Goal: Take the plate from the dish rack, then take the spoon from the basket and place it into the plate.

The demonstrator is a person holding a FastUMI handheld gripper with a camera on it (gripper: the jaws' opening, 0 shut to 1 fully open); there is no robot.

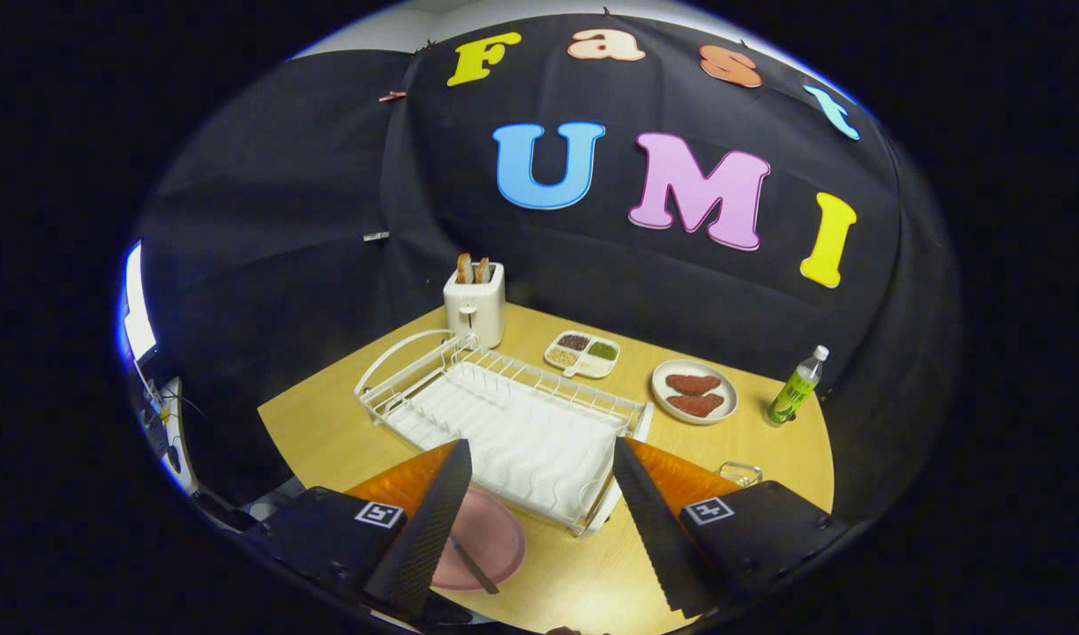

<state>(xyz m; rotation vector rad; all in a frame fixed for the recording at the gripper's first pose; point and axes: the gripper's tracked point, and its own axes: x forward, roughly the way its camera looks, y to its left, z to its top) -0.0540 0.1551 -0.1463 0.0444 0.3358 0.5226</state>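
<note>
Spoon (474, 565) lies in plate (495, 538), just beside rack (513, 432). Gripper (539, 529) hangs above, jaws apart, empty. Task looks done; next, withdraw.

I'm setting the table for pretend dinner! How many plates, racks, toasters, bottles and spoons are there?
Plates: 2, pink plate by the open gripper, white plate with meat
White wire dish rack: 1
White toaster: 1
Green bottle: 1
Dark spoon: 1
Total: 6

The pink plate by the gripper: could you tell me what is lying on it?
A dark spoon-like utensil lies on the pink plate; one finger of the open gripper covers its upper end.
</note>
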